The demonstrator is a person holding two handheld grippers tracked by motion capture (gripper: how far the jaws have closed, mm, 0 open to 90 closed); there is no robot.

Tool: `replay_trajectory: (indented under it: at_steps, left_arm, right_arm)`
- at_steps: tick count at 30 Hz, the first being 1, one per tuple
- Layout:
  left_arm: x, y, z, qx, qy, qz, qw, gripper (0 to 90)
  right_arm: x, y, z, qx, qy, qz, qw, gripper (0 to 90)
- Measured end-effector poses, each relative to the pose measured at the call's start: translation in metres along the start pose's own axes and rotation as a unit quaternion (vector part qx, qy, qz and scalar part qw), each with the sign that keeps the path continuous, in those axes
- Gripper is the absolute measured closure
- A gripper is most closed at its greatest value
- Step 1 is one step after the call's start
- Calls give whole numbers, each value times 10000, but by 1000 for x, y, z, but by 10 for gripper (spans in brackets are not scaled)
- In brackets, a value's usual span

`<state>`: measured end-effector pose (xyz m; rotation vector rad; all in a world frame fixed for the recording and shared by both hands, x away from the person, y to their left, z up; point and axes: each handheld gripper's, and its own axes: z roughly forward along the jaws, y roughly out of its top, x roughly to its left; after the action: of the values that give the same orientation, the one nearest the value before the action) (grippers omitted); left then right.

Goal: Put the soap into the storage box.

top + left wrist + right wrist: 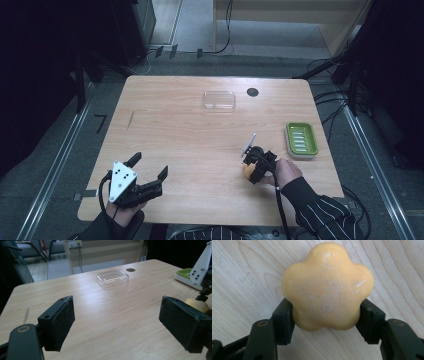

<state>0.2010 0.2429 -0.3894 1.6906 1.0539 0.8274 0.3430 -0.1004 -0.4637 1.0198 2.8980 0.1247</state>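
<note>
A yellow flower-shaped soap (327, 287) lies on the wooden table (175, 130). My right gripper (325, 317) is shut on the soap, with one jaw pressing each side of it. From above, the right gripper (252, 167) points down at the table right of centre, and the soap (247, 170) peeks out beneath it. Over the table's near left part my left gripper (149, 166) stands open with nothing between its jaws. In the left gripper view, the soap (198, 304) shows behind the right-hand jaw.
A clear plastic lid or tray (219, 100) lies at the far middle of the table (112, 305), next to a dark round hole (252, 92). A green soap dish (301, 139) sits near the right edge. Cables run across the floor behind the table.
</note>
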Motion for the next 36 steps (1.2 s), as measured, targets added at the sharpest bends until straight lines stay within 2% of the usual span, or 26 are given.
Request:
replay_trajectory:
  at_steps: [17, 36]
  left_arm:
    - [0, 0, 0, -8, 6, -28, 10000, 137]
    - [0, 0, 0, -14, 12, -38, 10000, 137]
  right_arm:
    - [-2, -5, -3, -44, -37, 24, 10000, 399]
    - [-19, -27, -18, -167, -186, 398, 9989, 399]
